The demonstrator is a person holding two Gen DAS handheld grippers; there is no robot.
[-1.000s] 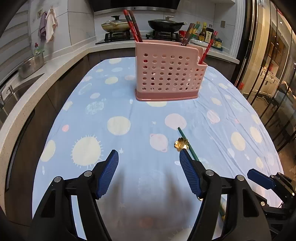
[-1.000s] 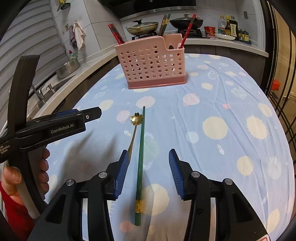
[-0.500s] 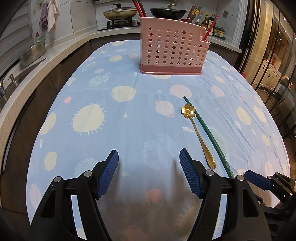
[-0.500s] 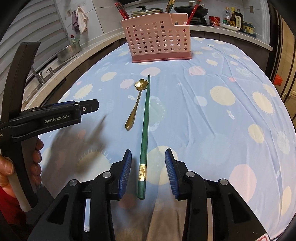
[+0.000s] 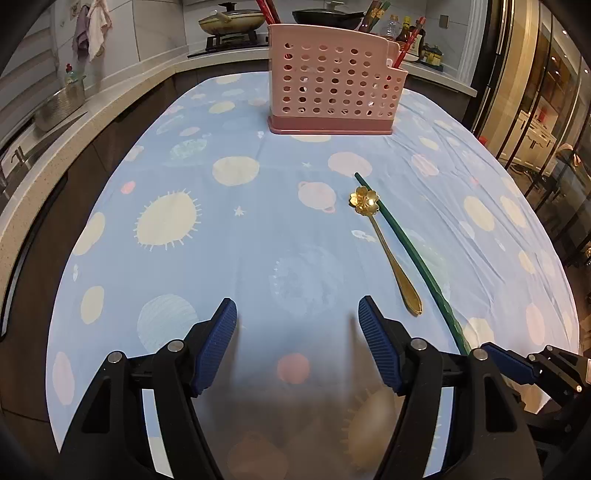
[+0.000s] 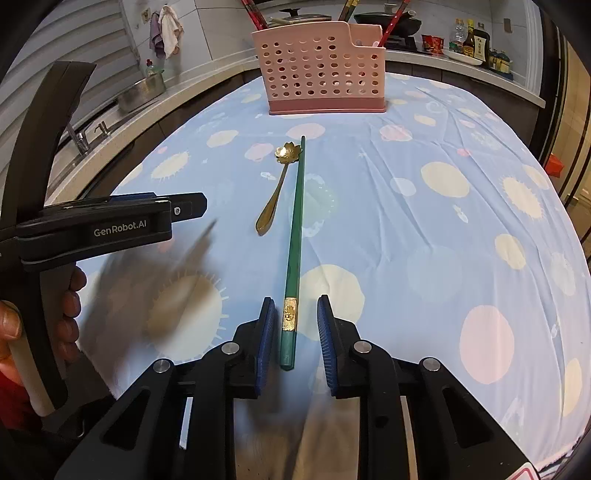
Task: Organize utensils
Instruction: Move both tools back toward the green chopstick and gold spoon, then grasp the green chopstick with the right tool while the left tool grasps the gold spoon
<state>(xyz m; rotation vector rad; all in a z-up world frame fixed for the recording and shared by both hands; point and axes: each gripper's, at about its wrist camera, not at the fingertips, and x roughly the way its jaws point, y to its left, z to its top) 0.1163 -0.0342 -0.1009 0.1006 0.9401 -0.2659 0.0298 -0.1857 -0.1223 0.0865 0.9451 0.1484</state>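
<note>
A green chopstick (image 6: 295, 221) lies lengthwise on the blue patterned tablecloth (image 6: 443, 221), its gold-banded near end between the fingers of my right gripper (image 6: 296, 321). The jaws are closing around it, and a thin gap still shows on each side. A gold spoon (image 6: 275, 192) with a flower-shaped bowl lies just left of the chopstick. My left gripper (image 5: 297, 317) hangs open over bare cloth, left of the spoon (image 5: 388, 251) and chopstick (image 5: 406, 247). The pink perforated utensil holder (image 6: 321, 70) stands at the far end with red chopsticks in it.
A kitchen counter with a sink and a steel bowl (image 6: 142, 90) runs along the left. A stove with pans (image 5: 229, 22) and bottles (image 6: 472, 37) stands behind the holder. A hand (image 6: 70, 295) holds the left gripper's handle. The table edge falls away on the right.
Both grippers have sunk toward the table and moved back. The right gripper's jaws have narrowed around the chopstick's near end. The left gripper's jaws stayed as wide as before.
</note>
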